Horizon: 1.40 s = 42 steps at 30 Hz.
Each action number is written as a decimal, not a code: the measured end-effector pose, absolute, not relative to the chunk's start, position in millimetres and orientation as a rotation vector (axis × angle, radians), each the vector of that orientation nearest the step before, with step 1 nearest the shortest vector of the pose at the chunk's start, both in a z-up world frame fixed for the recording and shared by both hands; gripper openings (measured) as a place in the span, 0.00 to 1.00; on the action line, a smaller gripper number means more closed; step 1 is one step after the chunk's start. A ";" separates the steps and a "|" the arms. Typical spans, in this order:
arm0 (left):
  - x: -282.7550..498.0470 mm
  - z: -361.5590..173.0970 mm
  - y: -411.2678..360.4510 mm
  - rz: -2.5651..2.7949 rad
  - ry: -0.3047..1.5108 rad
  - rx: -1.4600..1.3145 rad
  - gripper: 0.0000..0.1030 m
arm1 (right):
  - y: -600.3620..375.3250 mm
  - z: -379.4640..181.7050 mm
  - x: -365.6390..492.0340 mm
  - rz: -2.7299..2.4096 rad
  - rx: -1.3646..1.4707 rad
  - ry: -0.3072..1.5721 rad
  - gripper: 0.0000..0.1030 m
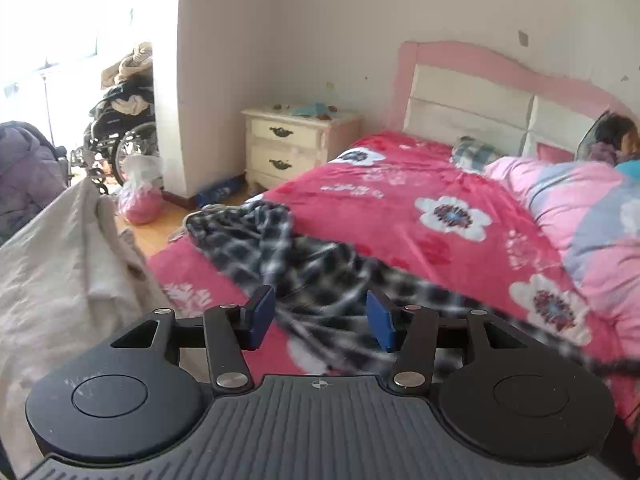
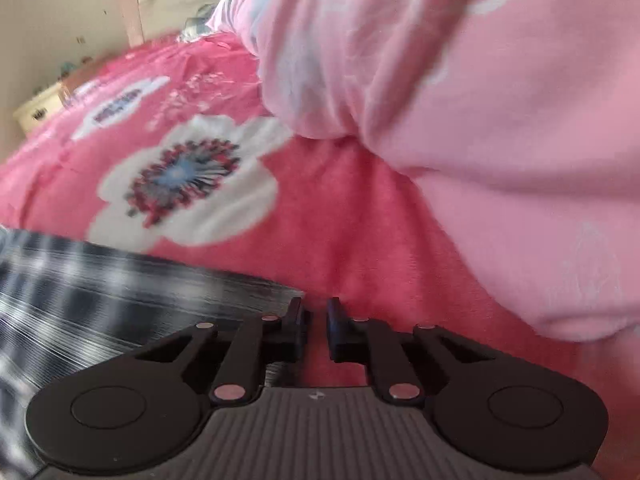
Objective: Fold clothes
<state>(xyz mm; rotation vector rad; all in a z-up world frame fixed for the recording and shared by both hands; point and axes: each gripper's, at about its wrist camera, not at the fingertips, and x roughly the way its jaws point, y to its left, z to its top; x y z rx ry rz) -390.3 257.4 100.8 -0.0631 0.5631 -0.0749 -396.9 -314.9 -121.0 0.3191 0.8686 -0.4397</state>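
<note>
While the checked garment [image 1: 280, 256] lies crumpled on the bed [image 1: 420, 184], unfolded, your left tool [image 1: 320, 320] gapes empty and your right tool [image 2: 318, 328] sits nearly closed, gripping nothing visible.

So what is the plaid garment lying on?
The plaid garment lies crumpled on the red floral blanket covering the bed. Whatever is beneath the blanket is hidden, as is the blanket under the garment itself.
</note>
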 end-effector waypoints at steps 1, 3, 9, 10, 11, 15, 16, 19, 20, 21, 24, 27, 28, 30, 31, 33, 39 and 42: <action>-383.8 100.8 254.5 -0.083 0.561 -0.079 0.51 | -316.0 -119.7 -398.7 -0.446 0.310 0.868 0.08; -370.8 100.9 248.5 -0.100 0.558 -0.112 0.52 | -318.0 -111.7 -405.7 -0.427 0.301 0.842 0.12; -318.1 57.9 228.7 -0.094 0.608 -0.170 0.52 | -297.4 -73.5 -408.0 -0.344 0.208 0.752 0.13; -304.8 46.3 226.1 -0.086 0.629 -0.182 0.52 | -290.3 -65.1 -403.8 -0.327 0.187 0.742 0.13; -291.7 34.8 223.5 -0.077 0.648 -0.195 0.52 | -281.5 -55.7 -396.7 -0.305 0.170 0.734 0.13; -245.6 -6.5 222.0 -0.028 0.666 -0.291 0.51 | -232.5 -5.5 -356.5 -0.151 0.155 0.698 0.14; -232.9 -17.0 227.3 -0.003 0.658 -0.349 0.51 | -217.4 8.3 -341.1 -0.099 0.163 0.688 0.14; -195.0 -48.1 243.1 0.068 0.630 -0.517 0.50 | -170.7 45.3 -283.5 0.077 0.226 0.667 0.19; -183.2 -56.1 247.2 0.075 0.619 -0.545 0.50 | -153.1 55.0 -257.9 0.146 0.269 0.670 0.23; -168.7 -65.2 251.2 0.074 0.610 -0.561 0.50 | -135.9 60.9 -231.6 0.211 0.312 0.679 0.25; -132.6 -87.4 263.7 0.077 0.584 -0.588 0.49 | -79.4 63.6 -147.5 0.399 0.452 0.731 0.33; -110.6 -106.9 284.1 0.077 0.574 -0.624 0.49 | -10.0 45.0 -64.4 0.554 0.583 0.824 0.42; -109.2 -113.7 292.0 0.081 0.577 -0.643 0.49 | 14.6 34.3 -36.3 0.594 0.596 0.862 0.42; -108.3 -125.9 305.2 0.113 0.595 -0.684 0.48 | 65.4 11.4 18.4 0.651 0.567 0.929 0.46; -108.0 -132.0 311.3 0.136 0.605 -0.714 0.46 | 89.6 -1.7 44.4 0.665 0.544 0.961 0.46; -105.1 -139.1 322.0 0.135 0.624 -0.787 0.46 | 126.7 -28.9 89.4 0.678 0.540 1.022 0.51; -112.5 -139.5 334.7 0.154 0.595 -0.818 0.43 | 187.7 -117.4 180.3 0.662 0.672 1.228 0.53; -117.5 -137.0 336.1 0.152 0.594 -0.810 0.42 | 194.0 -142.0 189.0 0.667 0.731 1.270 0.54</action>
